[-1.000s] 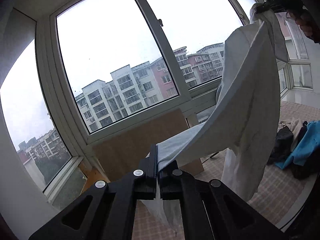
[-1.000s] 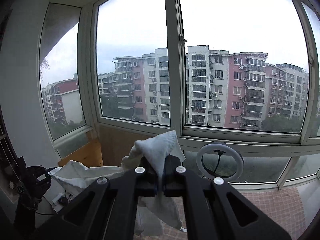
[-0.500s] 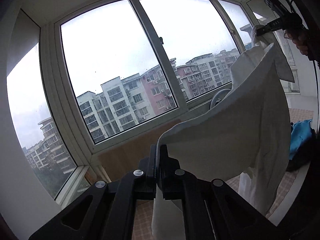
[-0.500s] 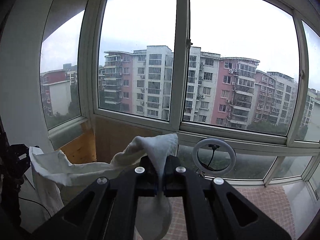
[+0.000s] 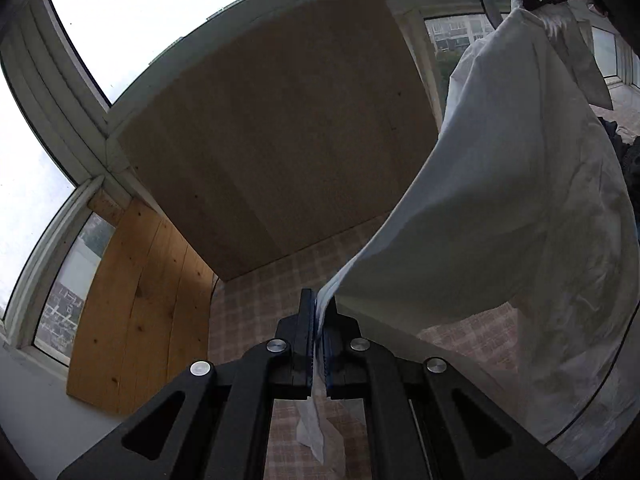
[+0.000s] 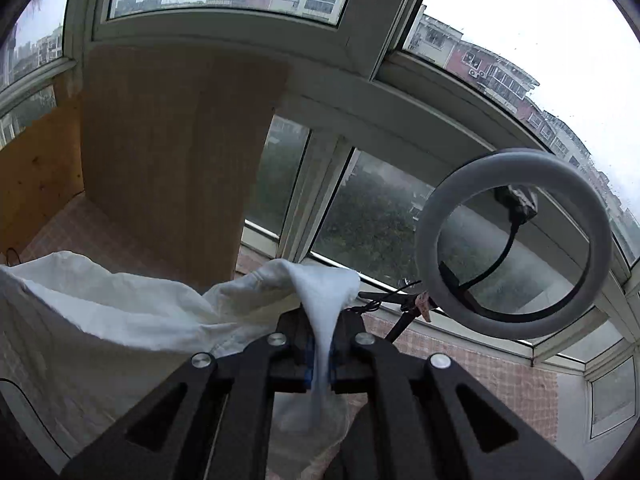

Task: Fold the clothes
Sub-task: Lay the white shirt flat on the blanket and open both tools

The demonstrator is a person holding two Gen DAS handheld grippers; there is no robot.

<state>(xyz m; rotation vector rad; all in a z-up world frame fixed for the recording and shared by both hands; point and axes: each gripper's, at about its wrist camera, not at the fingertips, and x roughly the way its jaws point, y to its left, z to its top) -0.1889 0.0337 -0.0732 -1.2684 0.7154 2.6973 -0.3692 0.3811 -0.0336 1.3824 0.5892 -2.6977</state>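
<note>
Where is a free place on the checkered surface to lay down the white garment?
Free: the checkered surface ahead of the left gripper, bordered by the brown board and pine panel. Crowded: far right, where dark clothes lie behind the white garment.

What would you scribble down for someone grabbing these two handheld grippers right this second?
Left gripper: fingers shut on one edge of the white garment.
Right gripper: fingers shut on another part of the same garment, bunched.
The garment hangs in the air between them above the checkered surface, next to the brown board and ring light.
Done: picked up and spread.
Left: lay it flat, then every fold.
</note>
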